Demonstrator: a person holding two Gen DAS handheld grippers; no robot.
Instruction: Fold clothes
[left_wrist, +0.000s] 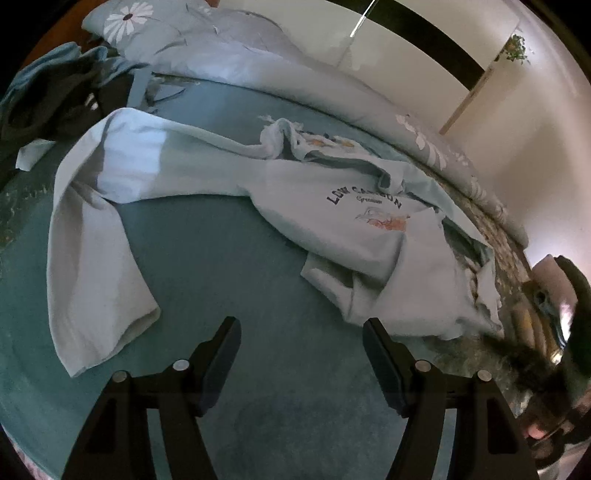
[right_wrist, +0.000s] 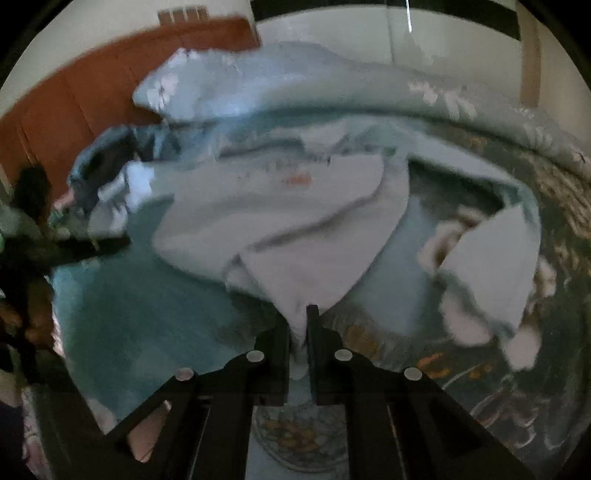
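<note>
We see the pale sweatshirt (left_wrist: 332, 206) lying rumpled on the teal bedsheet (left_wrist: 221, 258), chest up, one sleeve (left_wrist: 92, 266) trailing toward us on the left. Only the left wrist view lets us read the dark arched lettering and the small orange print on its chest; in the right wrist view that print is an orange smear. That blurred right view gives us what the other lacks: the right gripper (right_wrist: 298, 325) pinching a bunched edge of the sweatshirt, its fingers pressed close on the cloth. The left gripper (left_wrist: 301, 328) hangs over bare sheet with its fingers spread wide and nothing between them, just beside the sweatshirt's hem. At the far right of the left view we make out a dark blurred shape, too smeared to name. Beyond lie a daisy-print duvet (left_wrist: 236, 48), a heap of dark and blue clothes (left_wrist: 55, 96), and a wooden headboard (right_wrist: 110, 74).
</note>
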